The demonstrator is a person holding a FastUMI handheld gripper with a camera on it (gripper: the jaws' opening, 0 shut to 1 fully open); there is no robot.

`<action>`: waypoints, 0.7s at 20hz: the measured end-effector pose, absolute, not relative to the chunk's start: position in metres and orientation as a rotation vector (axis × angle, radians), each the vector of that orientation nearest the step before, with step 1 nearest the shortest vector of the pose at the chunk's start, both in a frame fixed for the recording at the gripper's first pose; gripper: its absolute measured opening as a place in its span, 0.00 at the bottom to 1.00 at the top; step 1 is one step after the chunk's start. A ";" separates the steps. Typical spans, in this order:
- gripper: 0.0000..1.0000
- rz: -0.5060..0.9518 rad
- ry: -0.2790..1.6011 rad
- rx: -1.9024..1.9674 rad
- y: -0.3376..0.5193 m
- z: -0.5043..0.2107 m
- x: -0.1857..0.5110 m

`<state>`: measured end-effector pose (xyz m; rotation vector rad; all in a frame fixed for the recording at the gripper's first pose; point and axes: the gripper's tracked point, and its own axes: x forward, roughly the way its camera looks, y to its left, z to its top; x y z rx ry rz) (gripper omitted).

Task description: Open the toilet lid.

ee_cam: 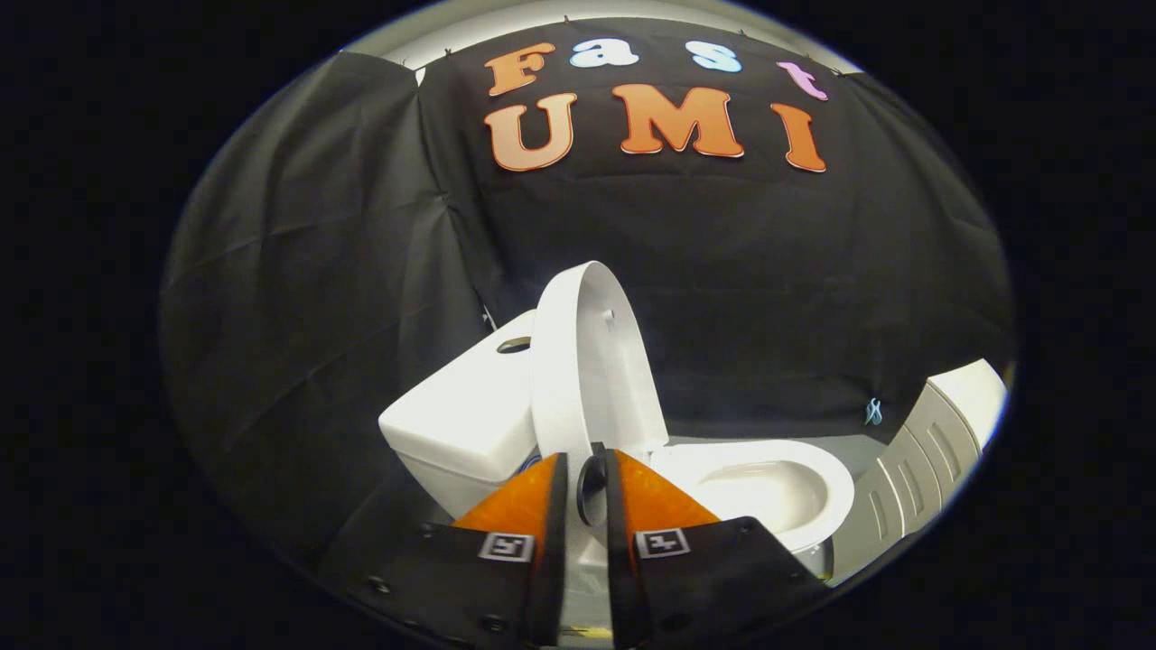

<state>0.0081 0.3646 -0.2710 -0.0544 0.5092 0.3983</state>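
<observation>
**Lid raised, gripper pinching its edge**

- Smooth white plastic toilet lid stands raised, close to upright, its inner face turned toward the right. A small stud shows on that face near the top.
- Hand-held gripper, with orange wedge fingers on black mounts, sits at the near side. Each mount carries a small square black-and-white marker.
- The fingers are drawn close, with only a narrow gap between them. The lower edge of the lid runs down into that gap, and both black inner pads appear to press on it. A dark round knob sits in the gap at the tips.
- White ceramic cistern lies left of the lid and beyond the left finger. A dark oval button recess is on its top.
- White ceramic toilet bowl lies open to the right of the lid, just beyond the right finger. Its rim and hollow are visible.
- Grey ribbed plastic cabinet with a white top stands far right, near the bowl but apart from it.
- Black cloth wall hangs behind everything, creased on the left.
</observation>
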 end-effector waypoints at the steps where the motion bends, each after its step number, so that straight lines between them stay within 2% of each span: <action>1: 0.56 0.394 0.495 -0.053 0.363 -0.264 0.010; 4: 0.89 0.377 0.413 -0.085 0.354 -0.236 0.014; 6: 1.00 0.359 0.358 -0.109 0.341 -0.215 0.018; 14: 0.99 0.256 0.198 -0.151 0.248 -0.139 0.053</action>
